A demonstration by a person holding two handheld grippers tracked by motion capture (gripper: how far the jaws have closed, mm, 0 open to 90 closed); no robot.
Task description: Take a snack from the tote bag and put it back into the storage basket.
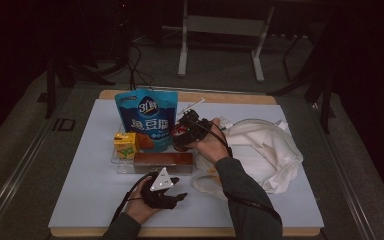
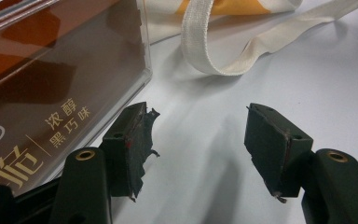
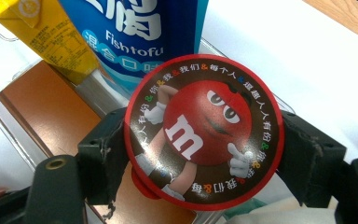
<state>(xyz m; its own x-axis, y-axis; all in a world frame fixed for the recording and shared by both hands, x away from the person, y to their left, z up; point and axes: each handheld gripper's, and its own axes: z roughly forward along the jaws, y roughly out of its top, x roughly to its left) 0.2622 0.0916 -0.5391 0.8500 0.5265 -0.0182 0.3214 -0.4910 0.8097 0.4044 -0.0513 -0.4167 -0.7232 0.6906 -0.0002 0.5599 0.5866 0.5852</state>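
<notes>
My right gripper (image 1: 185,131) is shut on a round red M&M's tin (image 3: 203,133), its pads (image 3: 103,154) pressing the rim from both sides. It holds the tin just above a brown chocolate box in a clear case (image 3: 46,107), beside a blue fish-tofu bag (image 3: 135,32). My left gripper (image 2: 198,140) rests low on the white board near the front, open with nothing between its pads. The chocolate box's corner (image 2: 60,84) lies just left of its left pad. In the high view the left gripper (image 1: 172,197) sits in front of the chocolate box (image 1: 162,161).
A yellow juice carton (image 1: 126,144) stands left of the blue bag (image 1: 147,120). A white tote bag (image 1: 260,145) lies crumpled to the right, its strap (image 2: 209,51) looping near the left gripper. The white board (image 1: 90,190) has bare room at the front left.
</notes>
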